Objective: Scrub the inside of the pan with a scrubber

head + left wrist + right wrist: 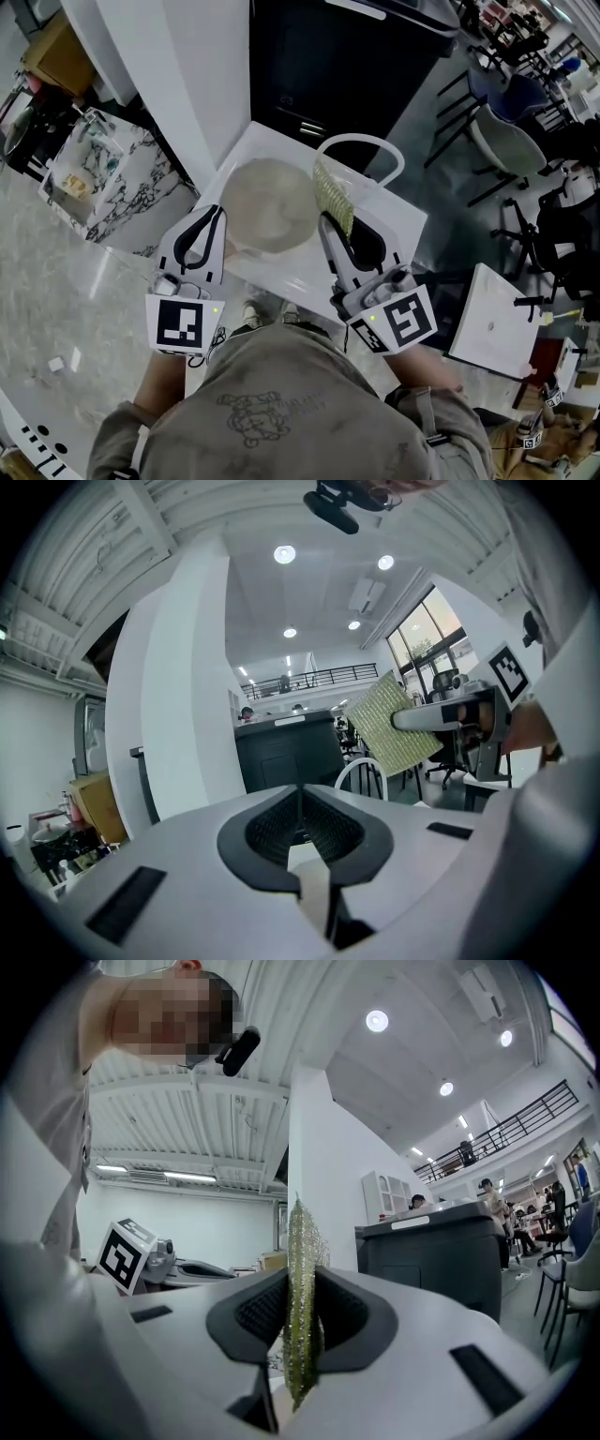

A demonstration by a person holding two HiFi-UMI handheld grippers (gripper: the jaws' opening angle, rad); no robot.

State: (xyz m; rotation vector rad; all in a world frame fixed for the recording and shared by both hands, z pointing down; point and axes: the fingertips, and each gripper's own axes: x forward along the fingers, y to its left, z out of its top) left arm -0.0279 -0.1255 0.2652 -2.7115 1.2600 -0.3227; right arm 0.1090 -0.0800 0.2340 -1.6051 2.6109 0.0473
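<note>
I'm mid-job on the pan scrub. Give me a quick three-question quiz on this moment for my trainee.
1. True or false: the scrubber is clamped upright between the jaws of the right gripper.
2. Where does the pan sit? A. on the white table; B. on the floor; C. on a chair seat.
3. In one word, are the jaws of the left gripper open or shut?

Key
1. True.
2. A.
3. Shut: its tips meet in the left gripper view.
</note>
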